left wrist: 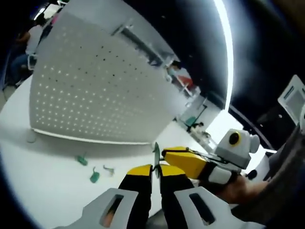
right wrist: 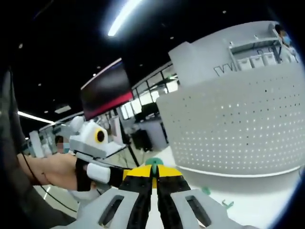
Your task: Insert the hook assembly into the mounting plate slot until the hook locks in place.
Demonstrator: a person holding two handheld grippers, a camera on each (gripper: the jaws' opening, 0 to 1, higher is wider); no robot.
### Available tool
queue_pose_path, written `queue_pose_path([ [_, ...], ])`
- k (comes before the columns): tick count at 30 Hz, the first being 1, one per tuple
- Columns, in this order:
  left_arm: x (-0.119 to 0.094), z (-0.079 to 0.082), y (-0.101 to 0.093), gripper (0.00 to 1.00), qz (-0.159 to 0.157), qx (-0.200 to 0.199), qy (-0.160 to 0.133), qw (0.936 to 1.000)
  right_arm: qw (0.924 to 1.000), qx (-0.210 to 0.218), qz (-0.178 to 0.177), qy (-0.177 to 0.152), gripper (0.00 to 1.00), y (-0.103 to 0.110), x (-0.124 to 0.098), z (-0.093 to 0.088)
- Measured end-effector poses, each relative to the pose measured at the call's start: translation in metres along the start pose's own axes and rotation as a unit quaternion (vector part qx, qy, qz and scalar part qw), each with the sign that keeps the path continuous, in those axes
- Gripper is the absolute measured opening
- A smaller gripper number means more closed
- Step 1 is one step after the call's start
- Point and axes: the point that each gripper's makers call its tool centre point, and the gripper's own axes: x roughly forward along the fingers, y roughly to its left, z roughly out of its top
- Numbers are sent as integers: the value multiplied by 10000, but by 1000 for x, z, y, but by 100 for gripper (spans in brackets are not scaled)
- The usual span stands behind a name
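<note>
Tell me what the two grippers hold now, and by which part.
Both grip one small green hook piece: the left gripper and right gripper each pinch an edge; which part exactly cannot be told.

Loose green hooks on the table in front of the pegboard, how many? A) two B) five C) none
A: the left gripper view shows two green hooks lying on the white table below the pegboard, with a small pale piece beside them.
</note>
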Motion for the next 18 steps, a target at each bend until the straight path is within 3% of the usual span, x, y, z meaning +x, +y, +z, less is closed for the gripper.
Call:
queue_pose_path([
  [13,0,-8,8,1,210,245,172,9993,9997,174,103,163,2,1,3,-9],
  [18,-1,-8,14,1,461,675,246,9963,9993,229,61,300,4,-2,4,-16],
])
